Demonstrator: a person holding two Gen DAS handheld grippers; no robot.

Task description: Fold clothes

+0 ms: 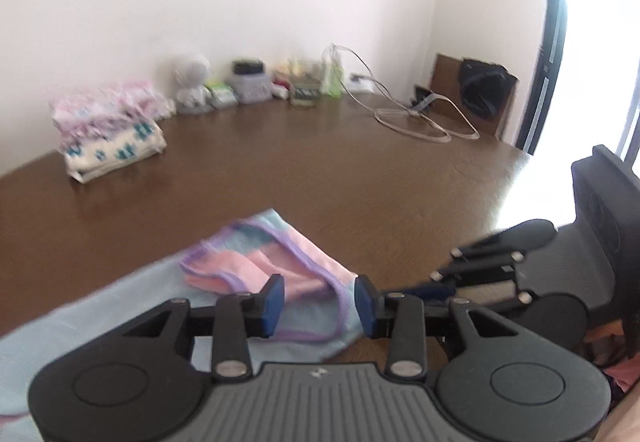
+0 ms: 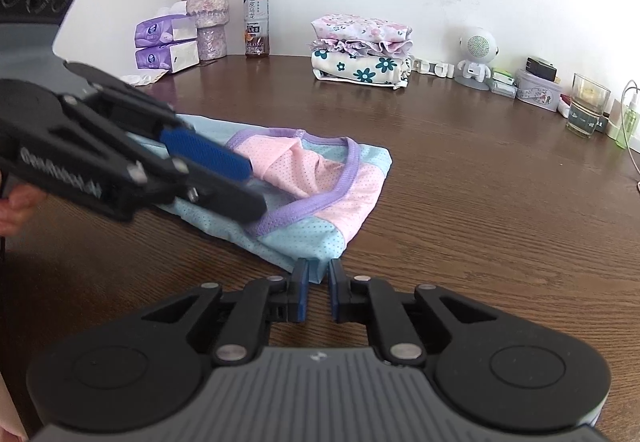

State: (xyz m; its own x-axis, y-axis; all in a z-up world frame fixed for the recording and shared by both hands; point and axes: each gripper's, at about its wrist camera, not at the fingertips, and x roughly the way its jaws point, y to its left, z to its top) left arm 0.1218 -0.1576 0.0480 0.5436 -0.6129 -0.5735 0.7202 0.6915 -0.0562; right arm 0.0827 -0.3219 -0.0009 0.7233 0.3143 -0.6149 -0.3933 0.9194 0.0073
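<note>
garment [image 2: 308, 198]: a small blue and pink piece with lilac trim, lying flat on the brown table [image 2: 480, 202], already doubled over on itself; in the right wrist view it sits at the near middle of the table, its far corner toward the far right

long axis: runs from the far left, under the left tongs, to the near corner just in front of the right tongs; the pink folded part lies on top toward the right end

left tongs [image 1: 320, 300]: jaws parted with nothing pinched between them; in the left wrist view the cloth shows below and beyond the gap, apparently not touched by the blue pads [image 1: 274, 300]; in the right wrist view these tongs hang over the left part of the garment, pointing right across it

right tongs [image 2: 319, 292]: jaws nearly together with a thin slit left; the near corner of the blue cloth sits at the tips or just between them; whether the pads actually press it I cannot tell

which is nearer: the right tongs are at the near corner, the left tongs sit above the left half; both are within reach of the cloth

the relation that matters: the next fold probably goes along the long axis, so the loose left end has to travel right toward the pink part, or the near edge away; the left tongs are placed for the first

pile [image 2: 360, 54]: folded flowered clothes stacked at the far side against the wall, well apart from the garment; likely where this piece ends up
</note>
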